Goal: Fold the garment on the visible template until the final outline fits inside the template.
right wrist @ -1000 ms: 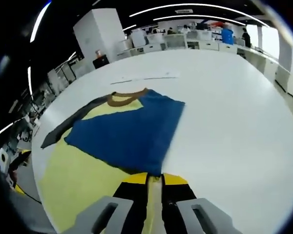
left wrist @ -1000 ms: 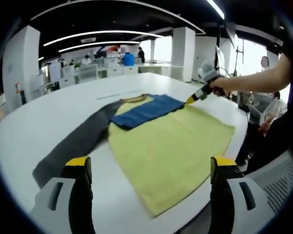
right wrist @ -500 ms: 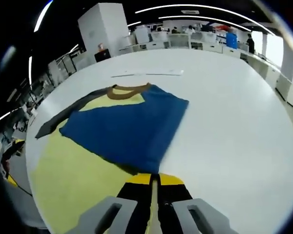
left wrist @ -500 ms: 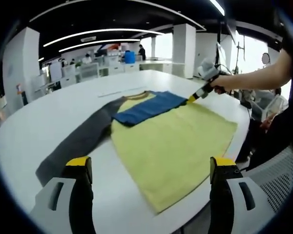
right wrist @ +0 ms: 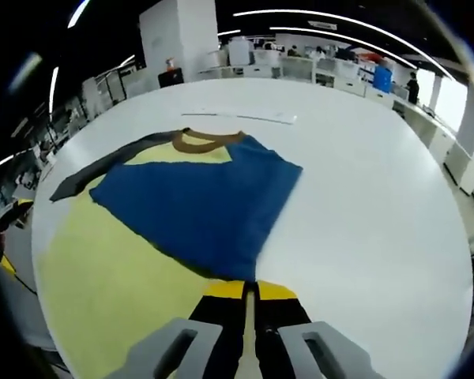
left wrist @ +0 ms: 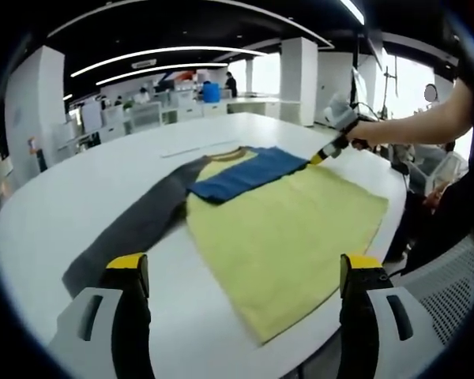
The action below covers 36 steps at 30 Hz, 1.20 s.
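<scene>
Right claw (right wrist: 250,294) (jaws together) pinches garment (right wrist: 197,205); left claw (left wrist: 241,272) gapes.

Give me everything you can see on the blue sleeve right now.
The blue sleeve is a soft, knit-looking panel of the garment, folded inward so it lies flat across the upper yellow body, reaching toward the brown collar. Its edges look fairly straight, with few wrinkles. The right gripper, jaws closed, appears to pinch the garment's edge at the sleeve's near corner. The opposite grey sleeve lies spread out on the white table.
</scene>
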Tool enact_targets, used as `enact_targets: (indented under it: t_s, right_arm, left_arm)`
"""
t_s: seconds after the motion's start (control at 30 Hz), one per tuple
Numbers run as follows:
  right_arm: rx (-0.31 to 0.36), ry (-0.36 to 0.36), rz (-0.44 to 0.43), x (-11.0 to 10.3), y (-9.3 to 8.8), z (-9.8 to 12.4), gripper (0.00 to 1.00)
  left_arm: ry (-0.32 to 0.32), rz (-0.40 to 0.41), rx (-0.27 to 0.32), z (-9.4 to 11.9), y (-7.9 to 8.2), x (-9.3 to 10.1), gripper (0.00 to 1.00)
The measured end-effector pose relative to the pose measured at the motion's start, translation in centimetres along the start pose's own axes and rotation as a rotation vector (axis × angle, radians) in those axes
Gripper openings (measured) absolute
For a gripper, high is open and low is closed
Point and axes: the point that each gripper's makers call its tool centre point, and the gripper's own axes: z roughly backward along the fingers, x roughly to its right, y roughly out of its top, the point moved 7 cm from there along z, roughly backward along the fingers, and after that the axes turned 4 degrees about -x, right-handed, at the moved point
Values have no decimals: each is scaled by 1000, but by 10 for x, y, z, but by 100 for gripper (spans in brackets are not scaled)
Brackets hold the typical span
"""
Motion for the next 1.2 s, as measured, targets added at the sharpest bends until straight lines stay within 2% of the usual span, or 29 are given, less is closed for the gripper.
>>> enact_targets:
  t_s: [0.13,0.17,0.23,0.37,0.43,0.63,0.8,0.9,1.1,1.2]
  right_arm:
    - [15,31,32,-2,-1,2,1]
    - [21,35,26,-2,-1,3,4]
    - [50,52,-14,-3,0,5,18]
    - [139,130,-33,-9,6,11,37]
    - [198,184,4,-17,11,19,46]
    - [270,272,77,-38,18,35,77]
    - [308,333,119,-57,16,50,92]
    - [333,356,145,-65,13,59,99]
    - [347,397,162,-79,4,77,99]
    - [357,395,175,-84,0,85,99]
  left_arm:
    - [7,-1,7,1,1,-2,99]
    - [8,-1,10,2,2,-3,99]
    - [10,-1,14,2,2,-4,99]
    - [14,-1,16,3,4,-6,99]
    - [14,5,22,4,5,-8,99]
    - [17,40,43,6,9,-15,99]
    - [21,55,50,7,11,-20,99]
    - [33,70,54,8,10,-25,99]
    - [84,112,58,13,6,-44,99]
    - [113,135,57,15,1,-55,99]
